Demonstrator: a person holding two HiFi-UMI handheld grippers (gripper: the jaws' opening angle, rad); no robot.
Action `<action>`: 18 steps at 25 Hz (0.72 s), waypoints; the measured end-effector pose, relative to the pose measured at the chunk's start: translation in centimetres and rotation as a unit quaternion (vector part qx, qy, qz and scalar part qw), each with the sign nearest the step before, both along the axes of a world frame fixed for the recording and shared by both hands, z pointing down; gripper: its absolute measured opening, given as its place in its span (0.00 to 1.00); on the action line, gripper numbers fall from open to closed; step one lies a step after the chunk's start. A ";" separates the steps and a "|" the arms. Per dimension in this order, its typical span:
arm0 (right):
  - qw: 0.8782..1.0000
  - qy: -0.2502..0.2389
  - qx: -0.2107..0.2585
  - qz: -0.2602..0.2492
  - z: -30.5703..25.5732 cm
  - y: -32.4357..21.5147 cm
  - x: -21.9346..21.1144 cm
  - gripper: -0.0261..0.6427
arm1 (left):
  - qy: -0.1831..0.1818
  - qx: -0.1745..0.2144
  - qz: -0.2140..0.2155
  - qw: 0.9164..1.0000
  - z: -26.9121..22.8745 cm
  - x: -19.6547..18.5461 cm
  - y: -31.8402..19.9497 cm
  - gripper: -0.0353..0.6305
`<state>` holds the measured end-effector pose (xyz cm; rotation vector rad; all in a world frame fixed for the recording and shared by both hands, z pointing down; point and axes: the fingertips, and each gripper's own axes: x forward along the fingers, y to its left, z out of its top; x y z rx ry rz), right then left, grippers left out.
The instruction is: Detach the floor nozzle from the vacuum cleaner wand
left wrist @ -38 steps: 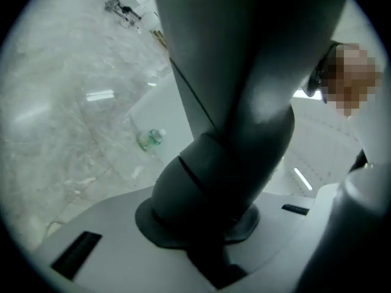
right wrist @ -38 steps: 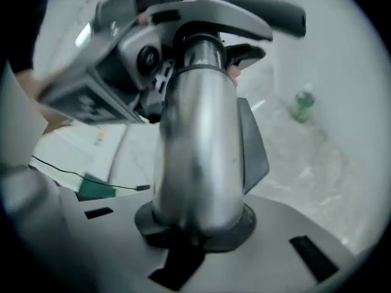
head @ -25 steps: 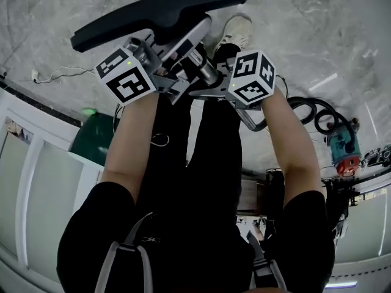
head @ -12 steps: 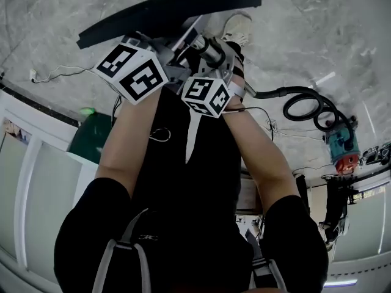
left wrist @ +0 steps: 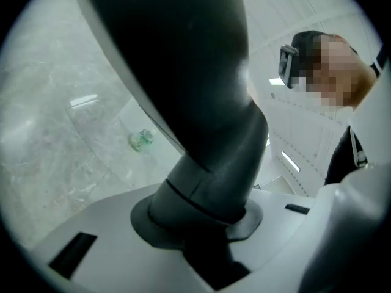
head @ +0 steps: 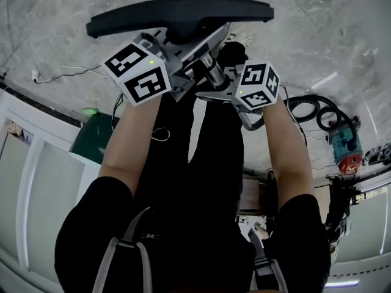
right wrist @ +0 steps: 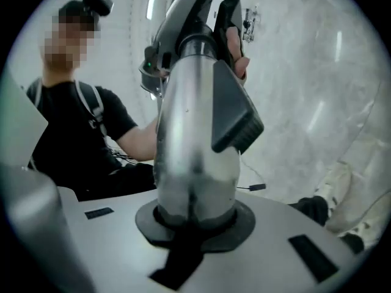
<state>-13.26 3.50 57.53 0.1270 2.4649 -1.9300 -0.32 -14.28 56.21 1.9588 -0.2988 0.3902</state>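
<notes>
- Two grippers meet at one joint in the head view. The left gripper (head: 174,63) and the right gripper (head: 214,93) are both raised in front of the person's chest. The floor nozzle (head: 177,14), a long dark bar, lies crosswise above them, off the marble floor (head: 317,23). The silver wand (head: 211,72) runs down from its middle between the two marker cubes. Off to the right a coiled black hose (head: 314,112) and a teal power tool (head: 343,148) lie on the floor, and a thin cable (head: 61,73) trails at the left.
- Left gripper view: the jaws are clamped onto the nozzle's dark neck (left wrist: 204,170), which sits against the black pad and fills the space between them. The underside of the nozzle spreads wide across the top of the frame. A small greenish object (left wrist: 142,140) lies on the floor beyond it.
- Right gripper view: the jaws are closed around the wand, and the shiny tube rises straight out of the round black pad. A dark catch (right wrist: 235,112) juts from the tube's right side. Higher up, the tube runs on toward the other gripper and the fingers (right wrist: 235,47) wrapped round it. The person (right wrist: 91,121), in a black T-shirt, is at the left.
</notes>
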 end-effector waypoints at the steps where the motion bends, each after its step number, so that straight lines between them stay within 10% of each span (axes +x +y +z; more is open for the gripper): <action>1: 0.999 -0.034 -0.011 -0.005 -0.9 -0.1 0.1 0.12 | 0.014 -0.009 0.001 1.000 -0.3 0.0 -0.2 0.22; 4: 0.999 -0.038 -0.023 -0.001 -1.5 -0.8 -0.6 0.12 | 0.017 -0.033 -0.005 0.999 -0.1 -0.8 -0.8 0.22; 6: 0.998 0.059 -0.010 0.020 0.5 -1.4 -1.1 0.12 | -0.016 -0.045 -0.008 0.999 1.1 -1.5 -1.1 0.22; 8: 0.971 0.231 0.021 0.057 4.2 -2.1 -0.5 0.12 | -0.057 -0.041 -0.008 0.997 2.2 -2.0 -1.4 0.23; 12: 0.784 0.596 0.111 0.135 10.3 -4.7 4.6 0.12 | -0.133 -0.013 -0.054 0.990 3.6 -2.8 -2.7 0.23; 13: 0.768 0.613 0.118 0.138 10.5 -5.1 4.9 0.12 | -0.140 -0.009 -0.061 0.988 3.8 -3.0 -2.9 0.23; 14: 0.787 0.591 0.117 0.136 10.4 -5.0 4.3 0.12 | -0.135 0.000 -0.060 0.989 3.7 -3.1 -2.9 0.23; 17: 0.907 0.398 0.090 0.101 8.3 -0.4 0.3 0.12 | -0.041 0.067 -0.080 0.994 -0.6 -4.2 -7.6 0.23; 18: 0.925 0.360 0.085 0.087 7.8 2.3 0.0 0.12 | -0.006 0.087 -0.099 0.991 -2.7 -5.0 -11.1 0.23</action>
